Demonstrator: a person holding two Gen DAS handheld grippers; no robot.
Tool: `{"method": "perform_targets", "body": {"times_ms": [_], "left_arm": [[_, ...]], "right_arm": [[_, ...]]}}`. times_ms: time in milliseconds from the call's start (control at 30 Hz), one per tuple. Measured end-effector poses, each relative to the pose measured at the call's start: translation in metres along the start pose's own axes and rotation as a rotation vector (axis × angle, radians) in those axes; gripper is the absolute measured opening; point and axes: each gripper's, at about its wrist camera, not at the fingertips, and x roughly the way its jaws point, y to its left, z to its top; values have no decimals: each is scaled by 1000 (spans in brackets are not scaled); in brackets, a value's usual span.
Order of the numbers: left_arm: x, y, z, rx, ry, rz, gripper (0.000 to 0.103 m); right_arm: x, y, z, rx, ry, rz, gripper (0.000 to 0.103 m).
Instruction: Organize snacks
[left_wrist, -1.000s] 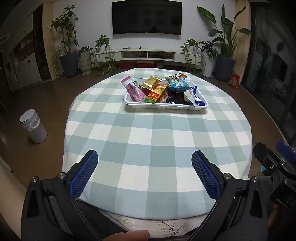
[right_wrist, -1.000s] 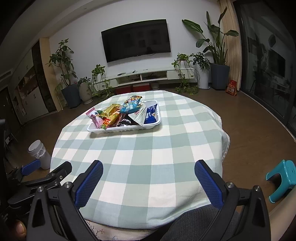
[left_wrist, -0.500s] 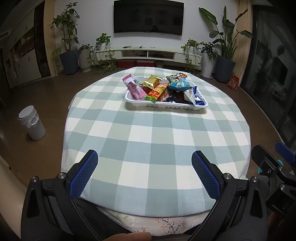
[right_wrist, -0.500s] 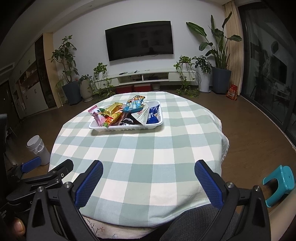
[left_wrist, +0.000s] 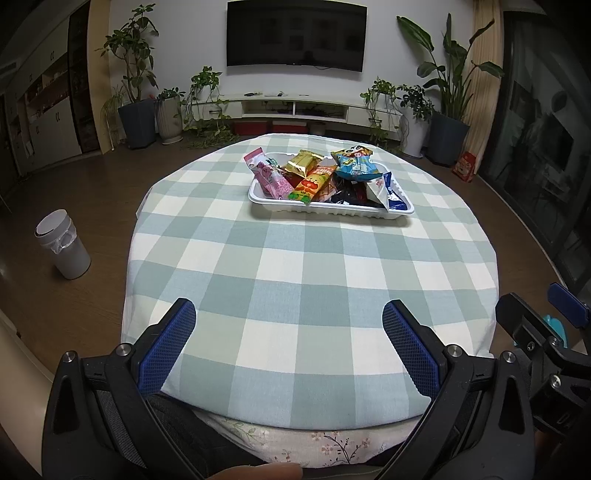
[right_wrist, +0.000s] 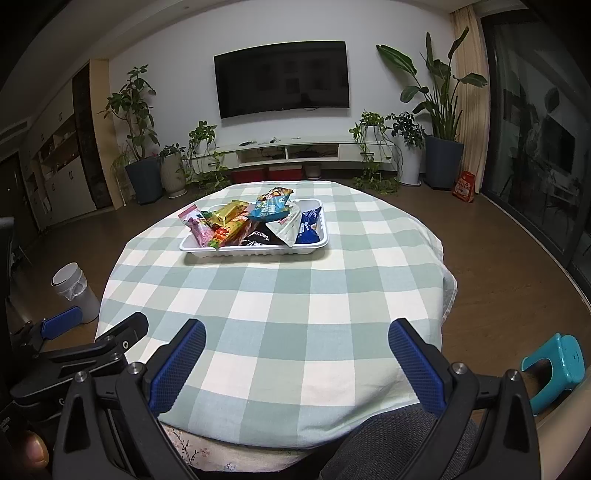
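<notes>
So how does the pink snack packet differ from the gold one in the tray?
The pink packet is long and narrow, lying at the tray's left end with its top poking past the rim; the gold packet is shorter and squarer, sitting toward the back. The pink one looks matte with printed pictures, the gold one shiny. Both rest tilted on the heap, unopened as far as I can tell.

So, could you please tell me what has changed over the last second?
Both cameras tilted up a little and eased back, so the white plastic tray heaped with snack packets sits lower and smaller in view. The left tool and right tool remain open and empty. The tray and packets have not moved on the green-and-white checked tablecloth.
</notes>
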Motion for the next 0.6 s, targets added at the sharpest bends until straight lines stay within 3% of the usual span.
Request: {"method": "perform_targets", "body": {"times_ms": [600], "left_arm": [[-1,-1,-1,0,-2,2,103]], "right_arm": [[-1,1,0,-1,1,0,102]]}}
